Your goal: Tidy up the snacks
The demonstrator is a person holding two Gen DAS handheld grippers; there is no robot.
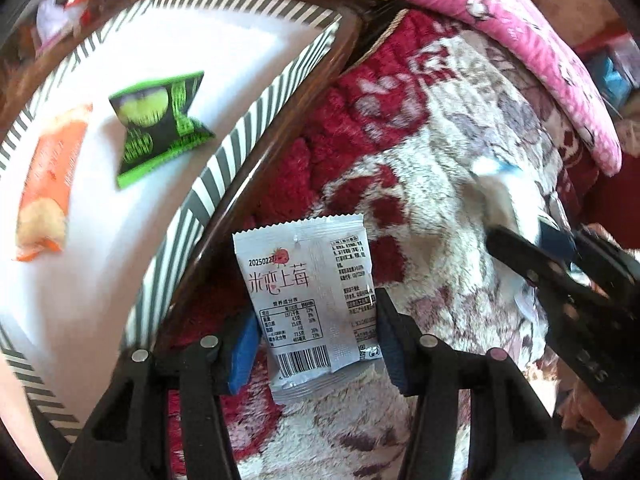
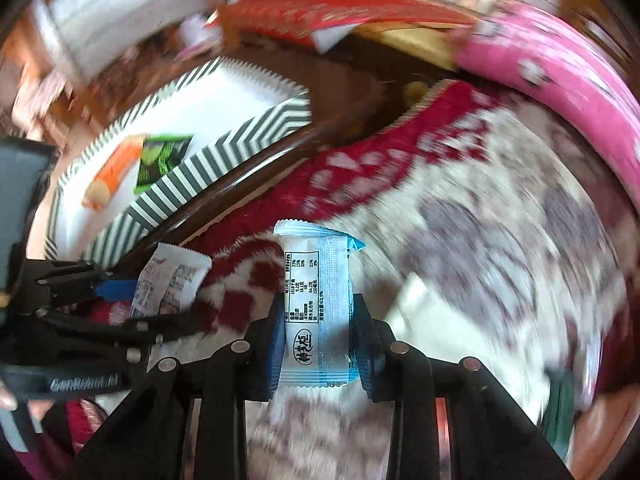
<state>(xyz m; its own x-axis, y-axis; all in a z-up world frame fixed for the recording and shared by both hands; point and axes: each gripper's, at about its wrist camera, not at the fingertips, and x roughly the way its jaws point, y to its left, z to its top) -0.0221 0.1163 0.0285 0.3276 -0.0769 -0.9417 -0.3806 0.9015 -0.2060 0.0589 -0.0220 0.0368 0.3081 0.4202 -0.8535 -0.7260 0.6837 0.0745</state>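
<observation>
Flat silver strawberry-print snack packet [image 1: 308,300] upright between left claw [image 1: 316,344] pads

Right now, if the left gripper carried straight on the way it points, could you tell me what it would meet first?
Probably the red and cream fleece blanket beyond the silver strawberry snack packet held by the left gripper; depth is unclear, and the striped box sits to its left.

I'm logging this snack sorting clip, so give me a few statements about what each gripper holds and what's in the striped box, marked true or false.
1. The left gripper holds a silver packet. True.
2. The right gripper is empty. False: its fingers clamp a blue and white packet.
3. The striped box holds a green packet and an orange packet. True.
4. Both held packets already lie in the box. False: both are over the floral blanket.
</observation>
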